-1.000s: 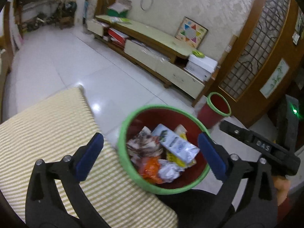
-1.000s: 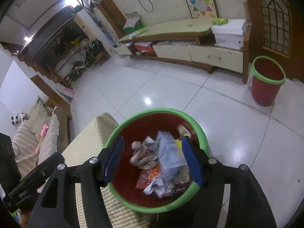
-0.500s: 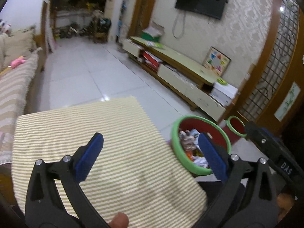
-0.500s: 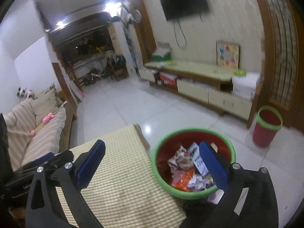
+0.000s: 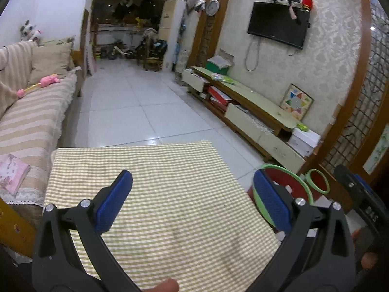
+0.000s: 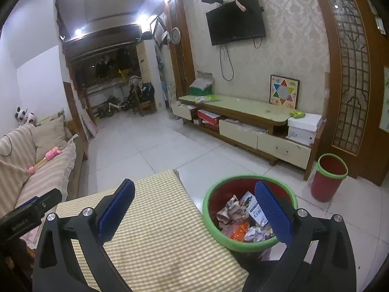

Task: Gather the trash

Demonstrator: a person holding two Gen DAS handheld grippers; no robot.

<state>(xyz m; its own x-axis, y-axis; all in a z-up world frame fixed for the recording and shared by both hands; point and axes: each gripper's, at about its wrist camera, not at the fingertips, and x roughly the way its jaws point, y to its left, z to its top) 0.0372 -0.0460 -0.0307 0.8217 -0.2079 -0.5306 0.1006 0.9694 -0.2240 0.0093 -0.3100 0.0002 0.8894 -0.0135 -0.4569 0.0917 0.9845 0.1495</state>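
Trash in bin behind right claw; both claws spread, empty.

The left gripper is held with jaws wide apart above a checked-cloth table; a green-rimmed red bin is seen beside it.

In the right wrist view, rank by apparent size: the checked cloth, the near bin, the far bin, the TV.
1. Checked cloth, largest by far.
2. Near bin.
3. and 4. TV and far bin: the TV looks somewhat larger, but distances differ, so true sizes are unsure.
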